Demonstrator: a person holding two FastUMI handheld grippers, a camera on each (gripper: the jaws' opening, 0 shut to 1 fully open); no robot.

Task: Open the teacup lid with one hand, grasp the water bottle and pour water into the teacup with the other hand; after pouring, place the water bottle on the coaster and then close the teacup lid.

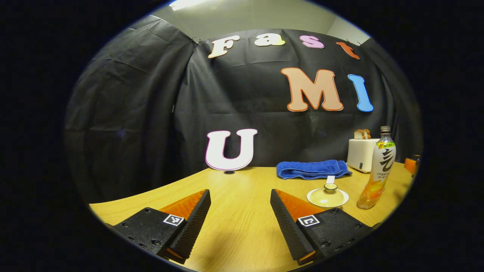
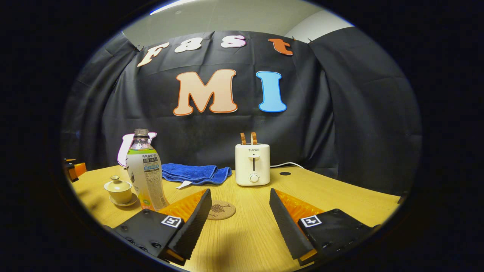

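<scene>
My left tool (image 1: 240, 207) is hovering low over the worktop (image 1: 242, 234), fingers standing wide apart with nothing between them. Bare wood is showing in the gap. Ahead and to the right of it in the left gripper view, the teacup (image 1: 328, 196) is sitting on its saucer with the lid (image 1: 330, 186) on. The water bottle (image 1: 378, 170) is standing upright just right of the cup, close but apart from it. Behind both, a folded blue towel (image 1: 312, 169) is lying flat, and a white toaster (image 1: 361, 153) with bread in its slots is standing near the wall.

My right tool (image 2: 239, 206) is likewise hanging wide open and gripping nothing. In the right gripper view, the round coaster (image 2: 222, 210) is lying on the worktop (image 2: 249, 238) just ahead, partly tucked behind the left-hand finger. The water bottle (image 2: 145, 172) is rising upright to the left of that finger, near it, though I cannot tell whether they are touching. The teacup (image 2: 119, 189) with its lid (image 2: 118, 183) is sitting just left of the bottle. Farther back, the towel (image 2: 194, 173) is lying between bottle and toaster (image 2: 252, 163), and the toaster is standing straight ahead with a cord trailing to its right. At the far left edge, part of my other tool (image 2: 73, 169) is peeking in.
</scene>
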